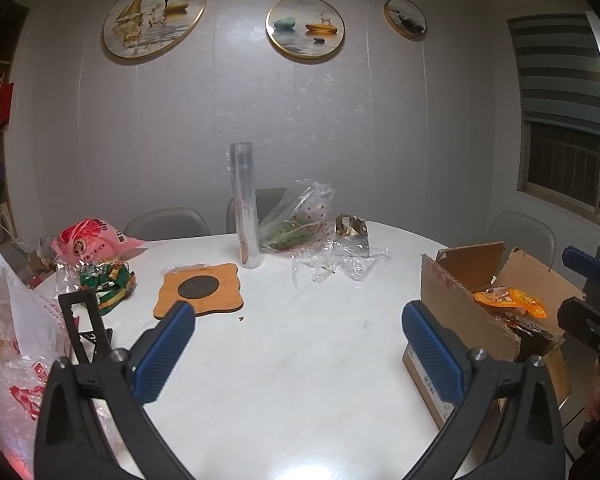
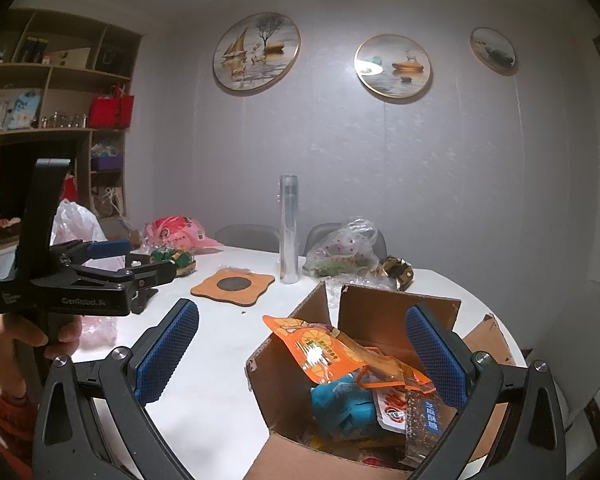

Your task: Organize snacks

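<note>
Nearest the right wrist camera, the right gripper (image 2: 300, 352) hangs with its blue-padded jaws spread wide and empty above an open cardboard box (image 2: 284, 364) at the near right edge of the white table (image 2: 204, 356). Inside the box an orange snack packet (image 2: 320, 348), printed with orange slices and glossy under the light, lies tilted on top of a teal packet (image 2: 344, 404) and a red-and-white packet (image 2: 396, 412), with a dark speckled packet (image 2: 428, 420) beside them. The left gripper (image 1: 298, 340) is likewise released, its jaws wide apart over bare tabletop, well left of the box (image 1: 460, 304). From the left wrist view only the box's outer wall, its raised flaps and the orange packet (image 1: 512, 300) at the rim are seen; the lower contents appear only in the right wrist view, which also shows the hand (image 2: 24, 340) gripping the left tool's handle. Farther back lie a wooden coaster (image 1: 200, 290) with a dark round centre, a green-and-gold snack bag (image 1: 108, 280) beside a pink bag (image 1: 92, 240) at the left, and white plastic bags (image 1: 16, 320) at the near left edge. Beyond stand an upright clear roll (image 1: 246, 204), a clear bag of greens (image 1: 296, 220) and crumpled wrappers (image 1: 340, 260). Three round pictures (image 1: 305, 26) hang on the far wall; shelving (image 2: 56, 92) appears only in the right wrist view.
</note>
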